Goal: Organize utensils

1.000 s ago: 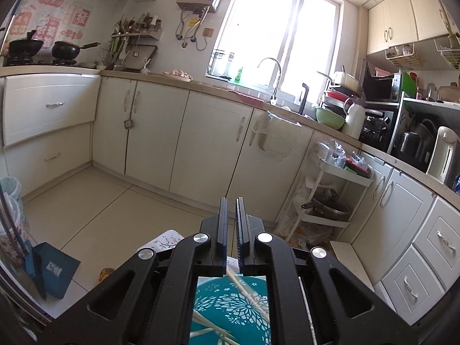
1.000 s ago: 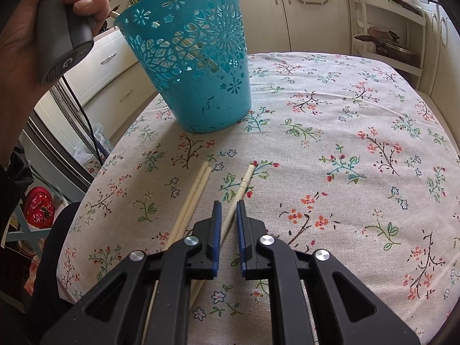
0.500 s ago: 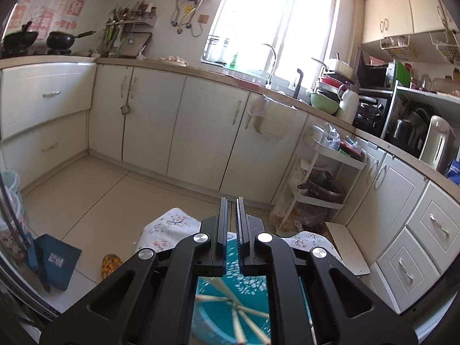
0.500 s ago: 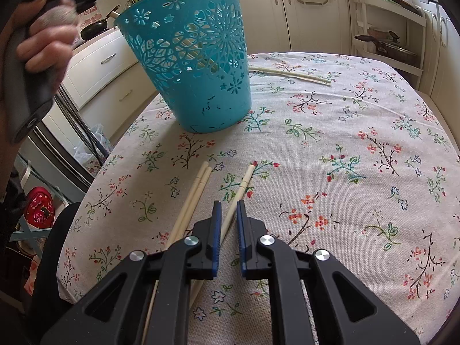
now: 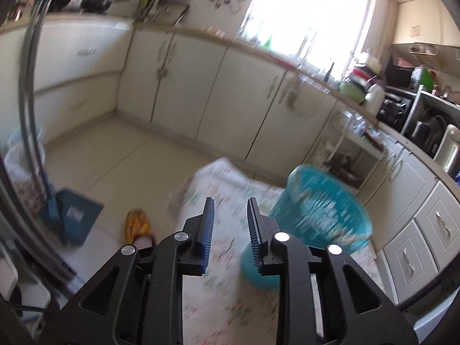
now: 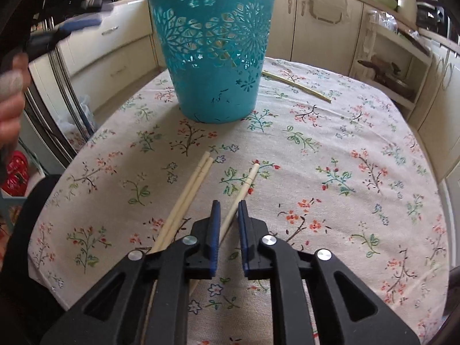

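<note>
A teal cut-out basket [image 6: 212, 49] stands upright on the floral tablecloth [image 6: 345, 149]; it holds chopsticks, seen blurred in the left wrist view [image 5: 322, 210]. My left gripper [image 5: 230, 210] is open and empty, left of and above the basket; it also shows blurred at the right wrist view's top left [image 6: 57, 26]. My right gripper [image 6: 228, 211] is slightly open, low over the table, its jaws on either side of a single chopstick [image 6: 244, 187]. A pair of chopsticks [image 6: 189, 192] lies just left of it. Another pair [image 6: 296, 86] lies behind the basket to the right.
Cream kitchen cabinets [image 5: 201, 86] line the far wall past the table. A white shelf cart [image 6: 394, 57] stands beyond the table's far right edge. A dustpan [image 5: 72, 215] and a slipper [image 5: 138, 224] lie on the floor to the left.
My left gripper has opened and swung away to the left of the basket, tilting down. My right gripper has opened slightly over the single chopstick.
</note>
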Demonstrator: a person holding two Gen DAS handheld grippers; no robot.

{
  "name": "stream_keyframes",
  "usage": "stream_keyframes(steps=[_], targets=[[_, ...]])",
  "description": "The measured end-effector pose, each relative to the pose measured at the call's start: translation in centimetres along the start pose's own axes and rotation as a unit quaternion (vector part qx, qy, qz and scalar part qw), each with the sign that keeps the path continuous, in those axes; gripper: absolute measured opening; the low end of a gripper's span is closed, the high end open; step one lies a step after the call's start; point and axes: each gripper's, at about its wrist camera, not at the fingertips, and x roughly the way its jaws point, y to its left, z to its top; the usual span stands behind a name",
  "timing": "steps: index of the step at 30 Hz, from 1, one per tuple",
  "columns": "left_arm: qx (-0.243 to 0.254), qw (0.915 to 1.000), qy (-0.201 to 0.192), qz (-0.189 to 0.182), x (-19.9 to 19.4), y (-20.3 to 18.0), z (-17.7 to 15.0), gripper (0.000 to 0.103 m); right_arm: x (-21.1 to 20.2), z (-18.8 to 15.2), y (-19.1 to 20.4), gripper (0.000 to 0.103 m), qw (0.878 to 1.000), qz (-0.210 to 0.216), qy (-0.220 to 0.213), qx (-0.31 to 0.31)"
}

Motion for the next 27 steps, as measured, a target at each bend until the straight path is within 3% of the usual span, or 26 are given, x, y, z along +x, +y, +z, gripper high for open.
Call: stream_keyframes(steps=[3,6,8,14,17,20,24,27], targets=[[-0.008,0.9992,0.034,0.018,1.1,1.9,-2.0,0.027,-0.4,0.2,-1.4,0.006,0.999,0.020,0.004,0.035],[-0.010,0.9979,0.058,0.025,2.1,2.9,-3.6,0.032,-3.0,1.7,-3.6,0.006,0.991,0.077,-0.038,0.099],[-0.014,0.9966,0.075,0.029,2.9,3.5,-4.8,0.033,-5.8,3.7,-4.7,0.006,0.983,0.108,-0.087,0.121],[-0.016,0.9944,0.100,0.031,4.4,3.5,-7.0,0.035,-12.2,11.6,-5.6,0.006,0.952,0.143,-0.235,0.131],[-0.007,0.9936,0.107,0.036,4.8,3.1,-8.0,0.035,-13.3,16.4,-5.1,0.006,0.929,0.141,-0.315,0.133],[-0.006,0.9942,0.100,0.038,4.7,3.0,-8.0,0.036,-12.1,19.7,-4.9,0.006,0.914,0.121,-0.358,0.147],[-0.006,0.9942,0.101,0.036,4.8,3.0,-8.0,0.038,-8.9,20.9,-5.6,0.006,0.908,0.097,-0.366,0.177],[-0.002,0.9941,0.103,0.033,4.9,2.6,-7.8,0.040,-6.2,21.0,-5.3,0.006,0.922,0.086,-0.339,0.164]])
